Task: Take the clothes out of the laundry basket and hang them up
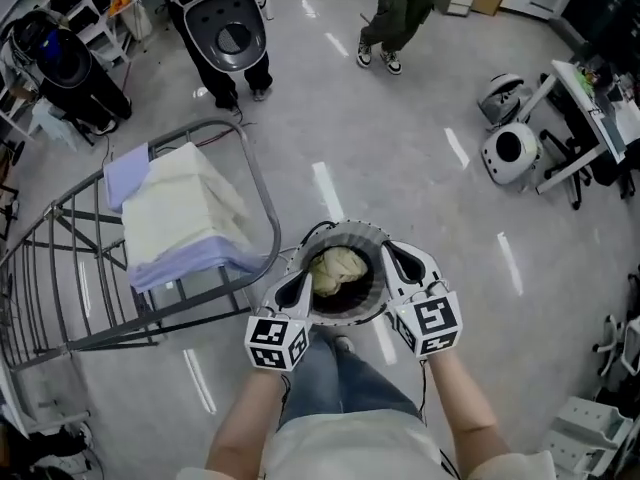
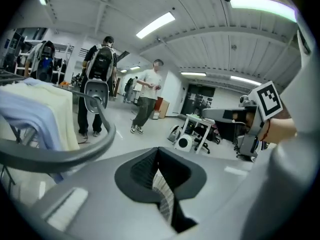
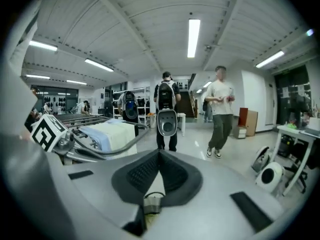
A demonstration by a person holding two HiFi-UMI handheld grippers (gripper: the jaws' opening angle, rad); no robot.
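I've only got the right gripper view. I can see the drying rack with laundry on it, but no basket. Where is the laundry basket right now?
Observer: The head view shows it. The laundry basket stands on the floor just ahead of the person's legs, between the left gripper and the right gripper as seen from above.
Operator: Anything in it?
Observer: Yes, a crumpled pale yellow garment lies inside.
Operator: Is the left gripper holding something?
Observer: No. In its own view the left gripper is shut, with nothing between its jaws.
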